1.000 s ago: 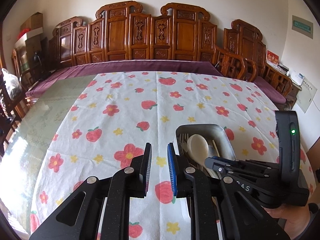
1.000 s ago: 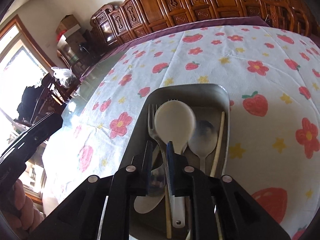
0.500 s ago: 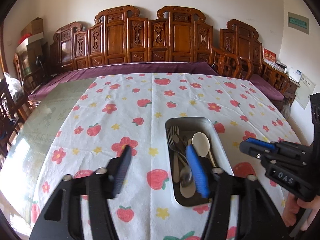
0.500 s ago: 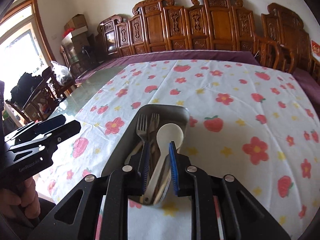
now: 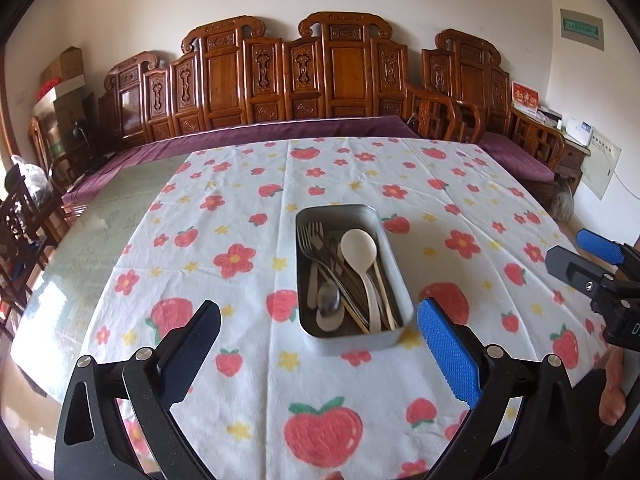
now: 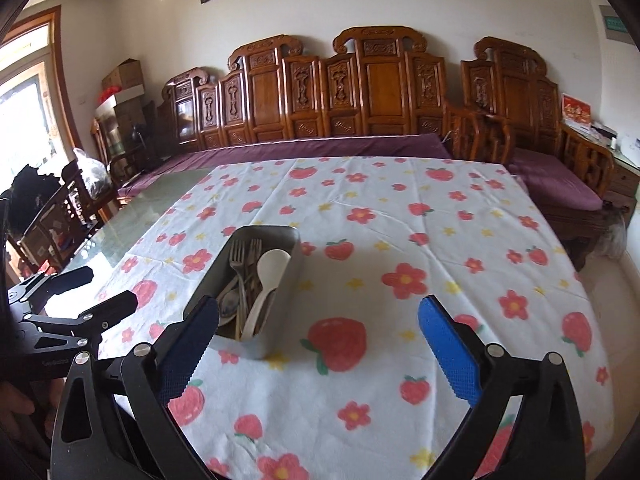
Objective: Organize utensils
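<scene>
A metal tray (image 5: 352,340) sits on the strawberry tablecloth and holds a white spoon (image 5: 358,246), forks (image 5: 310,236), a metal spoon (image 5: 329,302) and chopsticks (image 5: 384,288). My left gripper (image 5: 319,307) hangs above the cloth on the near side of the tray, its jaws opening wide with nothing held between them. My right gripper (image 6: 318,304) is back from the tray (image 6: 284,304), its jaws also opening and empty. The white spoon (image 6: 272,264) lies among the forks (image 6: 238,252). Each gripper shows in the other's view: the right gripper (image 5: 570,246), the left gripper (image 6: 108,286).
The tablecloth (image 5: 360,168) covers most of a glass-topped table (image 5: 100,216). A carved wooden bench with a purple cushion (image 5: 280,128) runs behind it. Dark chairs (image 6: 60,216) stand at the left. A person's hand (image 5: 612,400) shows at the lower right.
Both grippers have drawn back and up from the tray, and their jaws have gone from nearly shut to wide. The right gripper no longer hangs over the white spoon's handle.
</scene>
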